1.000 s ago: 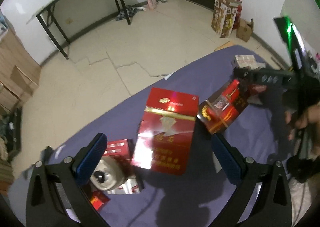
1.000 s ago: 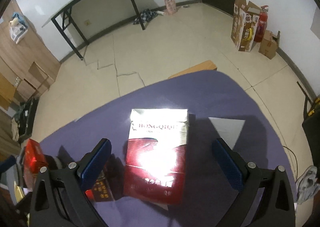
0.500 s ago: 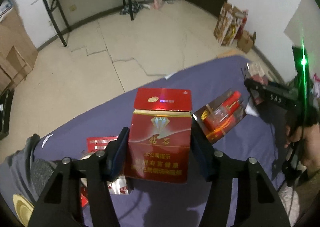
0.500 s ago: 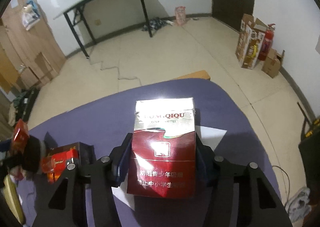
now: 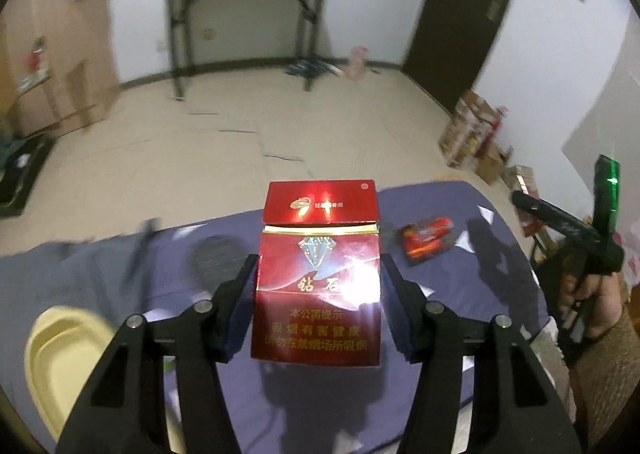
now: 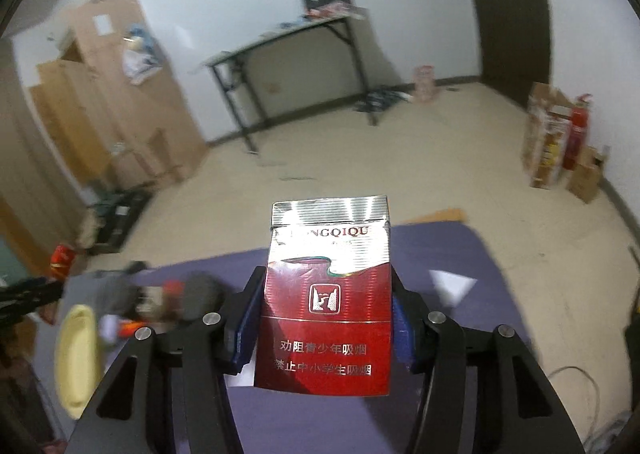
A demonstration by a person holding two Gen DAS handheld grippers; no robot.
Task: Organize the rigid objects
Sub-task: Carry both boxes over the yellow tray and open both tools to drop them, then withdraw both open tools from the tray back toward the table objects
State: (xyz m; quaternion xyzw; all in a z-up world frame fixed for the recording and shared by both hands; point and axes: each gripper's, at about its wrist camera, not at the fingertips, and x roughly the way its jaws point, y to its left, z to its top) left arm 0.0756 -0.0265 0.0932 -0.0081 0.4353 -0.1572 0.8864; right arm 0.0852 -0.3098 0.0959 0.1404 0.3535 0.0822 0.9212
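My left gripper (image 5: 318,278) is shut on a red cigarette pack with a diamond print (image 5: 318,274) and holds it upright above the purple table (image 5: 480,294). My right gripper (image 6: 326,286) is shut on a red and silver cigarette pack (image 6: 328,286), also lifted above the purple table (image 6: 440,250). The right gripper's body shows at the right edge of the left wrist view (image 5: 572,230). Another red pack (image 5: 426,240) lies flat on the table between them.
A pale yellow dish (image 5: 60,358) sits at the table's left, also in the right wrist view (image 6: 76,354). A dark round object (image 5: 216,258) and white paper scraps (image 6: 452,286) lie on the cloth. Blurred red items (image 6: 168,294) lie at the left.
Both grippers closed on their packs and lifted them off the table. Both views tilted up toward the room.
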